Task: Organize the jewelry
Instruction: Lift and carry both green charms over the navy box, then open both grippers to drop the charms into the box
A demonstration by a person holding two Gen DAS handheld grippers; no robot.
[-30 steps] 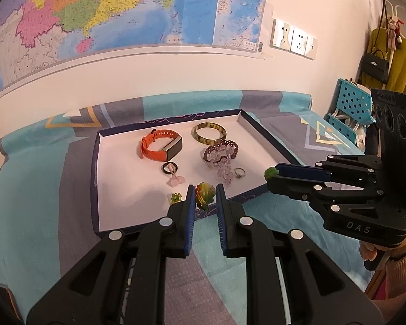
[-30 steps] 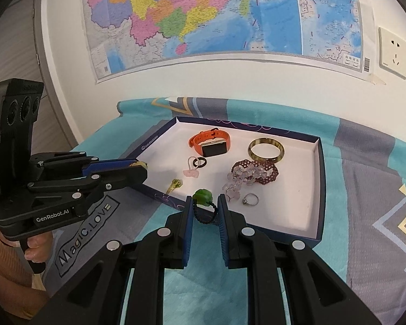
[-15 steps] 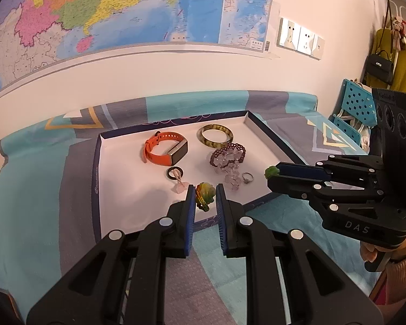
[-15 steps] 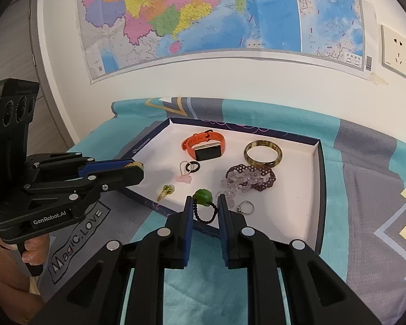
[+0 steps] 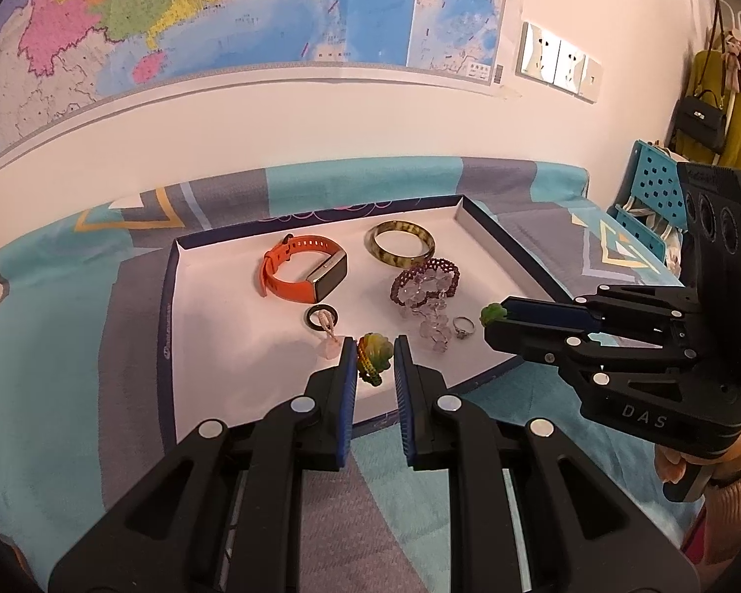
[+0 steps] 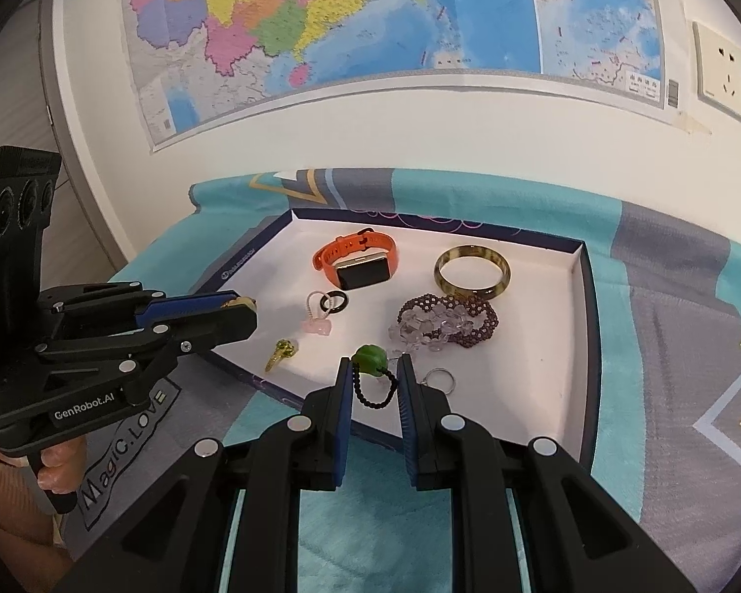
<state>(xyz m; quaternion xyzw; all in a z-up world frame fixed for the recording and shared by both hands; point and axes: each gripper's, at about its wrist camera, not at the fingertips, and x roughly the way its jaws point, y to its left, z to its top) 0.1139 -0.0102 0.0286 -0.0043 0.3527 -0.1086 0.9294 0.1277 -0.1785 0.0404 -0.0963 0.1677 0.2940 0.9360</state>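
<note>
Left wrist view: your left gripper (image 5: pixel 375 363) has its fingers pinching a small green-and-orange beaded charm (image 5: pixel 373 357), held just over the near edge of the tray (image 5: pixel 169 306). Right wrist view: your right gripper (image 6: pixel 373 379) has its fingers closed on a green stone pendant (image 6: pixel 369 359) with a loop of black beaded cord hanging between the pads, also at the tray's near edge. Looks like you're mid-carry with a piece in each hand, so the step in hand is placing both into the tray. Next move probably calls for lowering each to a bare white patch of the tray floor and then parting the fingers, keeping clear of what already lies there. Inside the tray: orange watch (image 5: pixel 302 273) toward the far left, mottled bangle (image 5: pixel 400 242) toward the far right, dark bead bracelet (image 5: pixel 425 280) with clear crystal beads tangled on it nearer the middle, silver ring (image 5: pixel 463 327) close to the near right edge, black ring (image 5: pixel 321 317) with a pink charm near the middle, and a little gold-green pendant (image 6: pixel 281 355) by the near left edge. Pieces lie loose and unsorted, some touching. Cord may snag on the pads when you let go.
</note>
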